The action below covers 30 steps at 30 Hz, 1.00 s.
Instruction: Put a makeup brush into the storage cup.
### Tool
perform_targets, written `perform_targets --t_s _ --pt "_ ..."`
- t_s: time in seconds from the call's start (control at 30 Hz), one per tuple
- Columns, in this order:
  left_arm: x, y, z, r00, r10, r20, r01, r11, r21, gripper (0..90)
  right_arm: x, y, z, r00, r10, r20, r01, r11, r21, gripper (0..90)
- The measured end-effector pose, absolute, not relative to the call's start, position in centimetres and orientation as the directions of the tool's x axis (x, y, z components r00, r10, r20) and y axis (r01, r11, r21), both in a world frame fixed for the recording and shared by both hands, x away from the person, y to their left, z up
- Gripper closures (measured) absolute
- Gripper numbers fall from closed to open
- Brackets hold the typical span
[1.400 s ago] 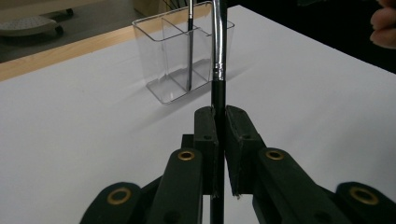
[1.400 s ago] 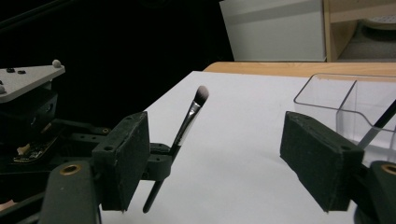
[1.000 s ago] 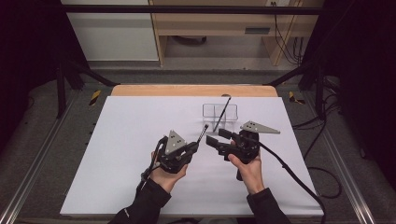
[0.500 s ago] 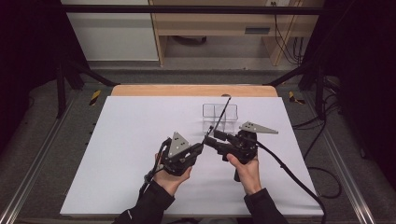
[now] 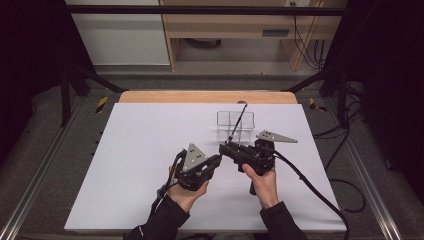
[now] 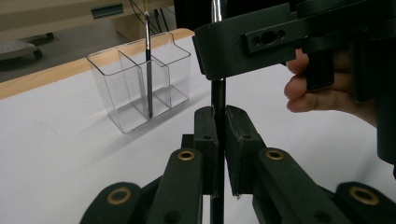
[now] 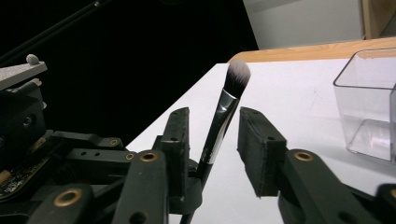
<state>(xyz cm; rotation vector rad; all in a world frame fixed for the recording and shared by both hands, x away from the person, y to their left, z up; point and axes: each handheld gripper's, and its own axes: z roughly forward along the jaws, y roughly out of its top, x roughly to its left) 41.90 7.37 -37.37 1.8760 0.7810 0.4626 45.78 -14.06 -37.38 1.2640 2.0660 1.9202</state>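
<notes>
Left gripper [image 6: 219, 135], frame centre, clamps the slim black-handled makeup brush [image 7: 223, 119]. Right gripper [image 7: 212, 140] jaws, just closing, flank the brush without pressing it.

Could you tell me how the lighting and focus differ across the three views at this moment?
High view: the white table is evenly lit and the surroundings fall into darkness. Left gripper view: the clear organizer looks sharp, while the left gripper, shut on the brush handle, is close and dim. Right gripper view: a black background takes the left half, the makeup brush bristles read crisply, and the right gripper jaws look soft.
</notes>
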Motion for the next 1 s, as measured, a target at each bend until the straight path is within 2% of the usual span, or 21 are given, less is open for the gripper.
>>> perform_targets --t_s 0.43,0.9,1.0 --pt "41.75 7.24 -37.20 0.720 0.694 -0.021 0.299 -0.282 0.912 83.7 45.83 -14.10 -37.30 -0.669 0.546 0.505 0.532 -0.122 0.838 80.3" --pt "41.82 7.30 -37.24 0.728 0.686 -0.023 0.295 -0.282 0.913 82.9 45.78 -14.14 -37.28 -0.684 0.525 0.507 0.529 -0.121 0.840 83.3" --pt "41.99 7.44 -37.28 0.731 0.682 -0.034 0.295 -0.270 0.917 72.3 45.76 -14.15 -37.27 -0.684 0.533 0.499 0.526 -0.114 0.843 83.3"
